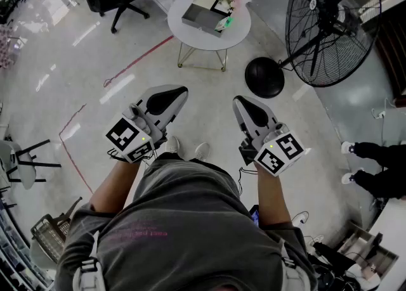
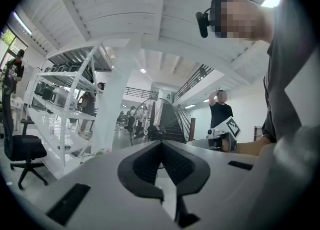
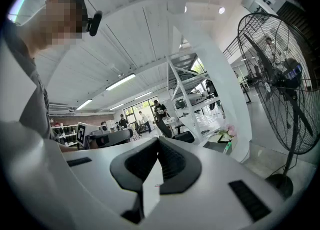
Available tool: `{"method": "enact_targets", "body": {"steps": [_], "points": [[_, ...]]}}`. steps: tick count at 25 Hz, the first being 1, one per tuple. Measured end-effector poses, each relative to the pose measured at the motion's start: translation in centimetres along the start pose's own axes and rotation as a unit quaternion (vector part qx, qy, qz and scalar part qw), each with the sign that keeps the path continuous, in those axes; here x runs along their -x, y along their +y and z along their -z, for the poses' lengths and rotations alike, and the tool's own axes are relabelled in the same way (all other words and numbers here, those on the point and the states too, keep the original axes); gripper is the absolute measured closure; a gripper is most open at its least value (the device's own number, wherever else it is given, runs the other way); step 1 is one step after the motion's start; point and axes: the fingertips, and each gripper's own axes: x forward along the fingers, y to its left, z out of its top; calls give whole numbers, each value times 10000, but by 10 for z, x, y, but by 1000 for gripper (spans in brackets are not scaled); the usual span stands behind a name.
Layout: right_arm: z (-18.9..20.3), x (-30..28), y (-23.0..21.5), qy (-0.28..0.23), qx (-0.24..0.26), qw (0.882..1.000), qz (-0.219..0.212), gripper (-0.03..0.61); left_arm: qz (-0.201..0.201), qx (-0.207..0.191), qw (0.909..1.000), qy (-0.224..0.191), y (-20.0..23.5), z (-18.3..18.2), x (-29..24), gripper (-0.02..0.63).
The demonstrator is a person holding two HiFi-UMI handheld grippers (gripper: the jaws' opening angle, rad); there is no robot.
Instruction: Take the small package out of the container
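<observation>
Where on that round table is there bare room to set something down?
The round table is bare along its near rim, in front of the grey container, and at its left edge. The far right side is crowded with small items.

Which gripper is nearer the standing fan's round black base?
Right. The right gripper hangs close beside the fan base; the left gripper is well off to its left.
</observation>
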Motion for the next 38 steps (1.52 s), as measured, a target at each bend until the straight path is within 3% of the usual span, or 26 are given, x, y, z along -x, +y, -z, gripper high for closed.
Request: {"method": "enact_targets", "body": {"steps": [22, 31, 38], "points": [[1, 15, -61, 37, -295, 9996, 20, 555, -139, 42, 9999, 29, -6, 18, -49, 598], [-1, -8, -97, 101, -405, 9991, 115, 555, -89, 155, 9998, 88, 28, 27, -79, 598], [-10, -50, -134, 153, -492, 9985, 206, 555, 12, 249, 9996, 154, 79, 28, -115, 598]]}}
